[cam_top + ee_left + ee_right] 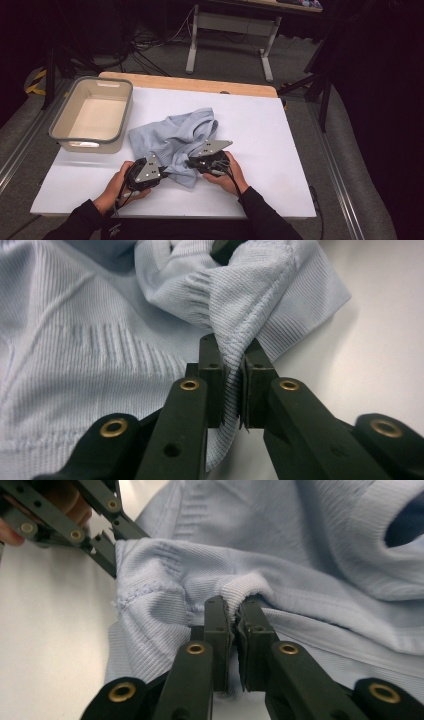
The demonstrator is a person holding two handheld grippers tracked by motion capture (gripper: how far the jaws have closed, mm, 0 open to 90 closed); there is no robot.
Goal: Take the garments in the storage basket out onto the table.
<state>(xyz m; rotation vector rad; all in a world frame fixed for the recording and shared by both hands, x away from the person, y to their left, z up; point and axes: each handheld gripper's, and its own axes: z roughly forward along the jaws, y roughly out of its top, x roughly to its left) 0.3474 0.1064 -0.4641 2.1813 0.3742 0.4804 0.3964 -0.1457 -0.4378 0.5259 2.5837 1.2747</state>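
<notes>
Item: pale blue ribbed garment (pixel 175 140), crumpled mid-counter (pixel 260 130), right of my grey bin (pixel 92 114). My left claw (pixel 234 375) is clamped on a fold at the garment's near edge; my right claw (pixel 234 611) is clamped on a ribbed hem just beside it, both at the near side

No text, label, brand, number or sign can be read in any of the three views; nothing legible stands on any surface.
</notes>
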